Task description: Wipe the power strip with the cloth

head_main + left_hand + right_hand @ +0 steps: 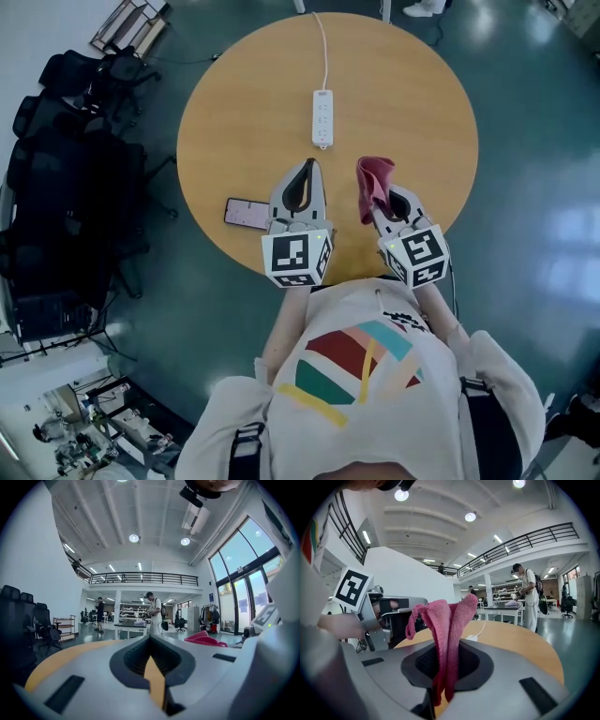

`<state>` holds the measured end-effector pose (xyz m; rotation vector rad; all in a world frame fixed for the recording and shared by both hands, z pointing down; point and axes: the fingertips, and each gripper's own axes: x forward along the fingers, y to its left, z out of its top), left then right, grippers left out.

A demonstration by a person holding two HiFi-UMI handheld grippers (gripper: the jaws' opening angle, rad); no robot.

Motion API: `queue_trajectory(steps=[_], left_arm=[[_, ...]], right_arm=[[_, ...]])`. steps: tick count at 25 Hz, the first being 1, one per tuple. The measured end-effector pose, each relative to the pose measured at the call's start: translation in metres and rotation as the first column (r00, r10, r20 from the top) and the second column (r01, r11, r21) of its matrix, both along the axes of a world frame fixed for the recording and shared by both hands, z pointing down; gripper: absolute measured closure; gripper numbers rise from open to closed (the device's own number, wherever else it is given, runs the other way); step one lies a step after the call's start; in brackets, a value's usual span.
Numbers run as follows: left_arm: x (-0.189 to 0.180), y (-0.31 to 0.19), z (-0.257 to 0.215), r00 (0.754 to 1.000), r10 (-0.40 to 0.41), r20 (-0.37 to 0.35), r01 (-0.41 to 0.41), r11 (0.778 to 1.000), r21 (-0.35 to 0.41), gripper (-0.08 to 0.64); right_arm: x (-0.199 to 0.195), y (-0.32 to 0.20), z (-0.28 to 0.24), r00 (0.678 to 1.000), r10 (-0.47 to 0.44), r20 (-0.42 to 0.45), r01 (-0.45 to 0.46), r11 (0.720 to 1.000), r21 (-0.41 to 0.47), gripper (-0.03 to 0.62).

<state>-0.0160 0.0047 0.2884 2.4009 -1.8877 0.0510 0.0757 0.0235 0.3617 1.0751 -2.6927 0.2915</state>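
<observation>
The right gripper's [442,691] jaws are clamped on the pink cloth [446,625], which hides their tips. The left gripper's [307,169] jaws are together, empty. The power strip [322,118] lies beyond both on the table [422,103], its cable cut off at the frame's top

I am standing at a round wooden table [403,122] on a dark teal floor [525,187]. A white power strip [322,118] lies flat near the table's middle, pointing away from me, and its white cord [324,56] runs across the top to the far edge. A phone [247,214] lies flat near the rim on my left, well apart from the strip.
</observation>
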Motion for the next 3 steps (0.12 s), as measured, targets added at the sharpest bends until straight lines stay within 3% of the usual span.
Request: queue_trajectory(steps=[3], left_arm=[[0.0049, 0.0014, -0.0030, 1.000, 0.011, 0.003, -0.011, 1.000, 0.001, 0.518]], right_arm=[[0.0131, -0.0035, 0.0012, 0.999, 0.041, -0.003, -0.041, 0.999, -0.021, 0.554]])
